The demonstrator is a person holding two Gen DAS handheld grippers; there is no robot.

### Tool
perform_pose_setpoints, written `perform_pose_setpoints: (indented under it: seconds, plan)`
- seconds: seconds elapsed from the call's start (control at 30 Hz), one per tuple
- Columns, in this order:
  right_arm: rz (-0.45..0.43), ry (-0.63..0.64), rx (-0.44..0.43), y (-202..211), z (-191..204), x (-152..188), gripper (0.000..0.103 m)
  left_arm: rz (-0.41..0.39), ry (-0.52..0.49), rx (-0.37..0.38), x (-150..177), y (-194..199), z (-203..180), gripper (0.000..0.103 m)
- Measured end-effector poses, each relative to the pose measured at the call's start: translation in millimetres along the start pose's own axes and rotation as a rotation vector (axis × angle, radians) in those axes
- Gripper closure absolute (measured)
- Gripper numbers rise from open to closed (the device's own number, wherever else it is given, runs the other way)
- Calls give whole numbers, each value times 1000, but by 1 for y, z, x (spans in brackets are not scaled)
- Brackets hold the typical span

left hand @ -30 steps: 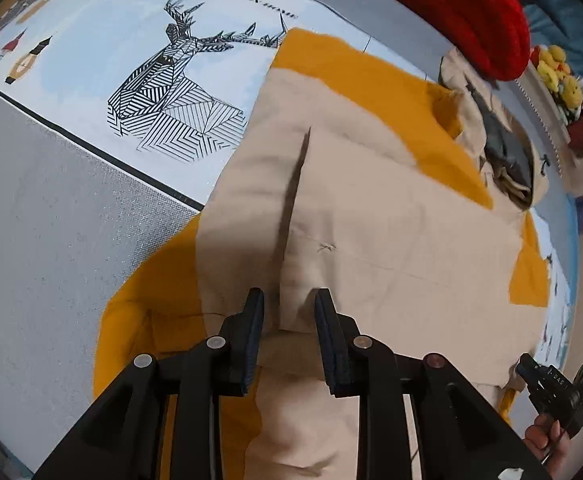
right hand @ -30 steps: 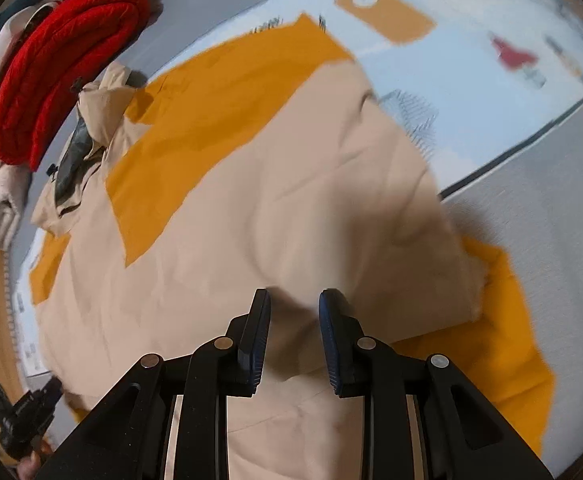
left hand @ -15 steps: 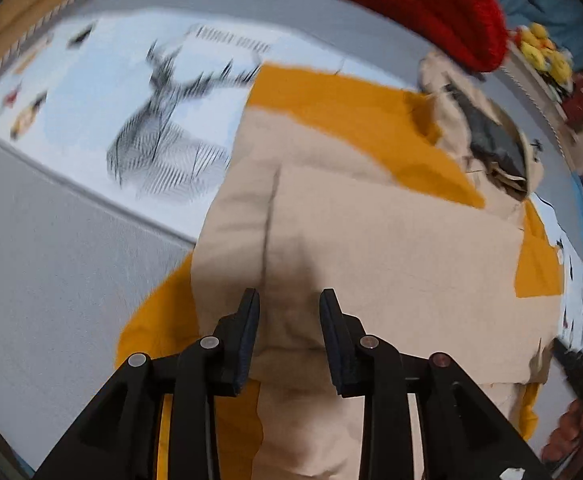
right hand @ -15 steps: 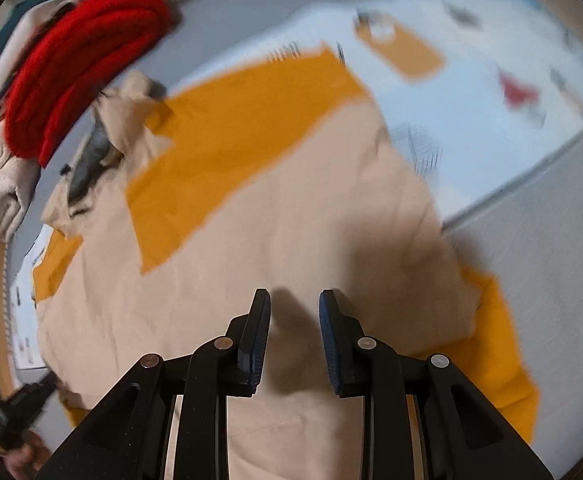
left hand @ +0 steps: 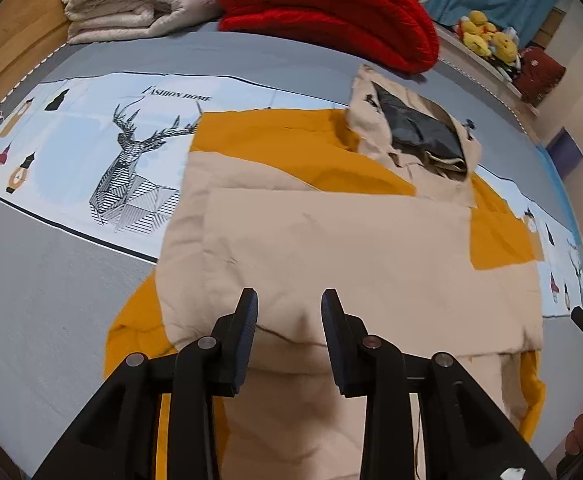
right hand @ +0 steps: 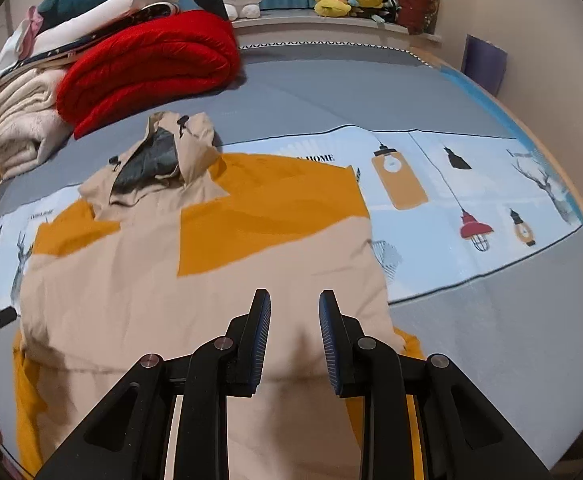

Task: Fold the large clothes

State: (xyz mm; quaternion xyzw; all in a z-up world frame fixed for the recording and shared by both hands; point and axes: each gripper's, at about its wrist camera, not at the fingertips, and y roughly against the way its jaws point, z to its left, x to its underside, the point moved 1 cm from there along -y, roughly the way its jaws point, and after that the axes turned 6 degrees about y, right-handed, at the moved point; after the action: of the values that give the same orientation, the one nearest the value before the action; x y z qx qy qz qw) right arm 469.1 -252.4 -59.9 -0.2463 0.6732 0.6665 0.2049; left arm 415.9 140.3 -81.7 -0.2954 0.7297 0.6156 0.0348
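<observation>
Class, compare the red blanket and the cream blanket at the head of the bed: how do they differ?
The red blanket is bright and quilted; the cream blanket is pale and fluffy. The red one looks bulkier and lies nearer the jacket's hood. Both are folded and lie side by side.

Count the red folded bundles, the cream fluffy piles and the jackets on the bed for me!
Red folded bundle: 1
Cream fluffy pile: 1
Jacket: 1
Total: 3
</observation>
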Motion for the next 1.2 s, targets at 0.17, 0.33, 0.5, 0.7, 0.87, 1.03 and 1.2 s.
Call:
perform_pose_setpoints:
  seconds: [0.17,0.33,0.5,0.7,0.87,1.03,1.2]
  plan:
    - [-11,30,16,15,0,16,76,-25,-64,-5,11,5,-18,73]
    - [6,36,25,16,-3,24,76,-72,-133,-11,13,8,-36,73]
    - [6,64,15,16,0,21,76,-125,-160,-22,5,7,-45,74]
    - [22,67,-1,13,0,18,76,-152,-132,11,-6,6,-55,90]
    - [48,66,-24,8,-3,17,76,-185,-158,26,-11,14,-69,90]
    - [49,64,-36,8,-8,11,76,-196,-144,20,-43,6,-71,90]
    - [39,68,-55,9,-11,7,86,-189,-152,5,-95,-18,-82,90]
